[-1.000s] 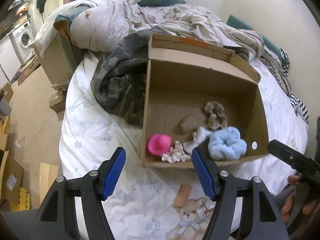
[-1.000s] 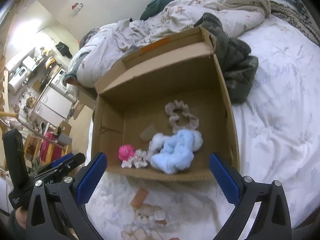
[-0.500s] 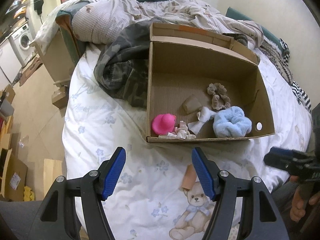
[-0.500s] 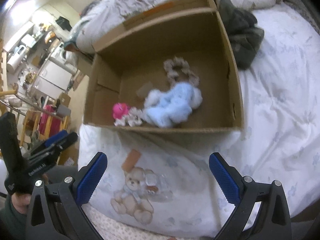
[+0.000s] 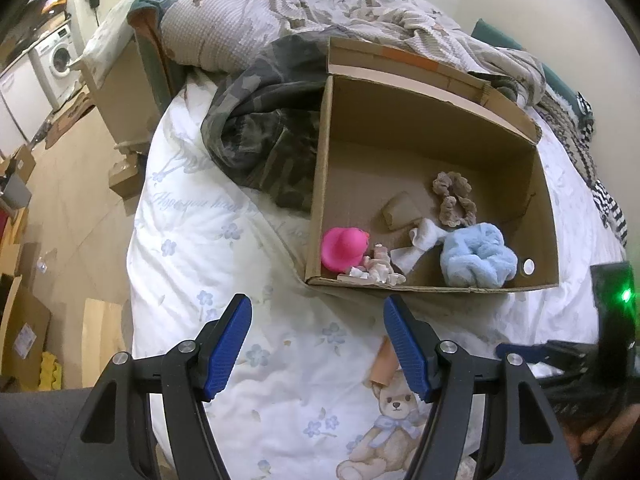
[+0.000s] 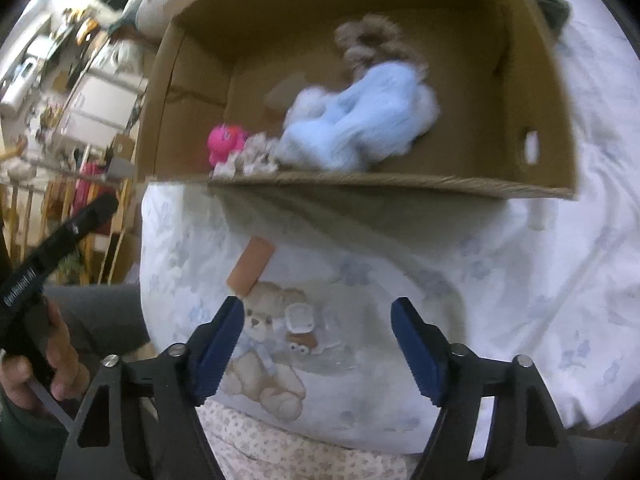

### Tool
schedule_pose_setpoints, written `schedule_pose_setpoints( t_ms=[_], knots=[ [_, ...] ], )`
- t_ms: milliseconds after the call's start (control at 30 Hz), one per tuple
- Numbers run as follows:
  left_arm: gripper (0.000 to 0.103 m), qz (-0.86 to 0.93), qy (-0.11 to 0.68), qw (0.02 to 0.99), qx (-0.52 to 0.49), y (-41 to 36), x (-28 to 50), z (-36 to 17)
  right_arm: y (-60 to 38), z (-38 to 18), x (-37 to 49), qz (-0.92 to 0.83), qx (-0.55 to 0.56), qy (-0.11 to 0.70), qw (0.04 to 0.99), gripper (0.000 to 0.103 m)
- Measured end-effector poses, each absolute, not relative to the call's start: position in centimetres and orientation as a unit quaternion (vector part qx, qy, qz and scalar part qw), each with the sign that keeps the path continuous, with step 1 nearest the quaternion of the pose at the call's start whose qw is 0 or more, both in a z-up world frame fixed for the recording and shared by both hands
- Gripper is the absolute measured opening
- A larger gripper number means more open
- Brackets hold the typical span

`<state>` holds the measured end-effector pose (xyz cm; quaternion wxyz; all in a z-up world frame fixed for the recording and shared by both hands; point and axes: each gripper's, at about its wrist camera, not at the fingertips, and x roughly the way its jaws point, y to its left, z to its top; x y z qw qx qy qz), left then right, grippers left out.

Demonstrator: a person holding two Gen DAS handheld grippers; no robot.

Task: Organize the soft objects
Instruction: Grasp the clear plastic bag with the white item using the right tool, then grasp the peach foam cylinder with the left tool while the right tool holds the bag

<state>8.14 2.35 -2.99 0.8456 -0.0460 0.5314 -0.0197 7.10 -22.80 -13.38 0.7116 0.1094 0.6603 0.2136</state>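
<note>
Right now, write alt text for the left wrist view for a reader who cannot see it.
An open cardboard box sits on a floral bedsheet, holding a pink toy, a blue fluffy scrunchie, a brown scrunchie and small pale cloth items. The left gripper hovers in front of the box, jaws open and empty.

- Cardboard box (image 5: 432,152): on the bed (image 5: 192,248), behind both grippers.
- Inside, front left corner: toy duck (image 5: 343,249); fluffy scrunchie (image 5: 476,256) to its right; ruffled scrunchie (image 5: 454,199) behind that.
- Camouflage garment (image 5: 264,136): left of box.
- Small sponge block (image 6: 251,266): before box, on bed.
</note>
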Motion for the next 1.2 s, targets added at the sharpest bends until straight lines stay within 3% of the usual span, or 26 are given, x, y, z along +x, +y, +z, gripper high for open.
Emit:
schedule_pose_setpoints(
  t_ms=[300,367,433,533,1100,1200],
  knots=[
    [0.066,-0.019,0.538,0.842,-0.040,2.0,8.2,-3.5,-16.9,-17.6,6.4,0.210,-0.011,0.713,0.669,0.076],
    [0.066,-0.020,0.541,0.840,-0.033,1.8,8.1,-3.8,-16.2,-17.7,6.2,0.204,-0.040,0.707,0.676,0.064],
    [0.066,-0.023,0.548,0.835,-0.029,1.5,8.1,-4.2,-16.2,-17.5,6.2,0.204,-0.050,0.701,0.682,0.039],
    [0.066,-0.035,0.560,0.828,-0.026,0.9,8.0,-4.9,-17.5,-16.5,6.5,0.206,-0.020,0.693,0.691,0.027],
    [0.059,-0.110,0.663,0.738,0.059,-7.5,8.7,-13.7,-25.6,-12.1,6.6,0.178,0.088,0.636,0.746,0.026],
    [0.047,-0.103,0.678,0.725,0.062,-7.6,9.0,-15.0,-25.2,-11.7,6.4,0.182,0.091,0.632,0.748,0.026]
  ],
)
